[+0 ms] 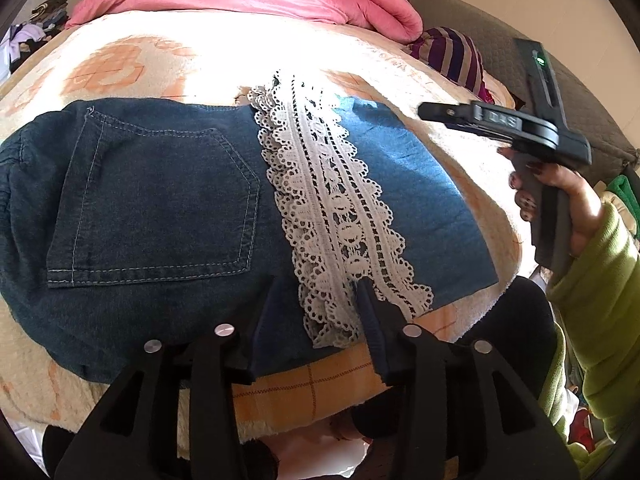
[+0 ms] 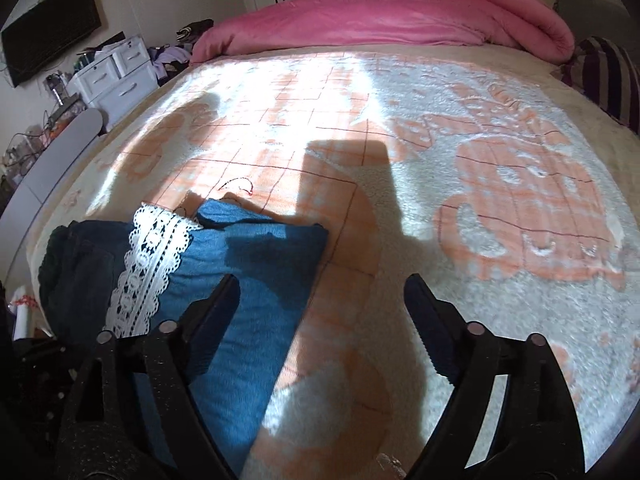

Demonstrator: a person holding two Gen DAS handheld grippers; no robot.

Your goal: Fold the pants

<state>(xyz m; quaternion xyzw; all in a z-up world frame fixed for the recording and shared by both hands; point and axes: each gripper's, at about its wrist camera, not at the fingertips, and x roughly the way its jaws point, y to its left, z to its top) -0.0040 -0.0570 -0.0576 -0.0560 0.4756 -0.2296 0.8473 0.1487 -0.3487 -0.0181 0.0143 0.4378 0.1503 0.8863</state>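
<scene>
Left wrist: pants [image 1: 160, 208] under left tongs [image 1: 320, 292].

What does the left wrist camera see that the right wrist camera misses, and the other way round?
Only the left view shows the jeans' back pocket, the person's hand and green sleeve holding the right gripper. Only the right view shows the white drawers and wall screen. Both show the folded jeans, their lace trim, the patterned blanket and pink duvet.
</scene>
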